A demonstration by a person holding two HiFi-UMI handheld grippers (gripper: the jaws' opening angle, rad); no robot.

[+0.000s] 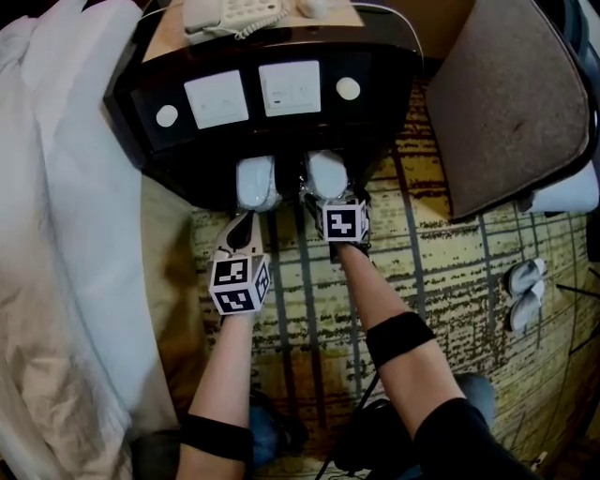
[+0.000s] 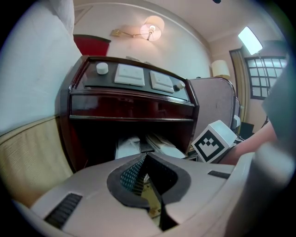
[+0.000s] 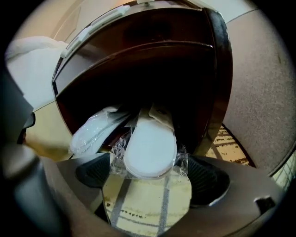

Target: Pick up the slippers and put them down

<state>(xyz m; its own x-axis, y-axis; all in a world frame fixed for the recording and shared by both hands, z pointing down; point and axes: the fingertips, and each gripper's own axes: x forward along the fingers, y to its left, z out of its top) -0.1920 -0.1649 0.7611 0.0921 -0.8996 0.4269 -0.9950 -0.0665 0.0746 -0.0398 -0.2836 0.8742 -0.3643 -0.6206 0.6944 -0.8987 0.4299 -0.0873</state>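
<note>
Both forearms are stretched forward and down toward the open bottom shelf of the nightstand (image 1: 141,112), side by side and pretty close together. The left gripper (image 1: 244,223) points at a shallow downward slant, with its claw pinched together and nothing in it. It hangs just short of the shelf's front edge, right in front of the left slipper pack (image 1: 256,181).

The right gripper (image 1: 326,192) tips down more steeply and its claw is spread wide. The near end of the right slipper pack (image 1: 327,172) sits in the gap with the crinkly plastic wrap brushing the inner faces, but the pads aren't squeezing it. Both packs are white slippers in clear wrap. They lie next to each other on the shelf with their rounded ends poking out past its front edge over the patterned carpet (image 1: 450,272).

On top of the nightstand there's a phone (image 1: 234,14), and on the slanted front panel two white switch plates (image 1: 217,98) with a round knob (image 1: 167,115) at each end. The white bedding (image 1: 66,187) crowds the left side and a brown chair (image 1: 511,103) sits off the right corner, so the gap they're working in is kinda narrow
</note>
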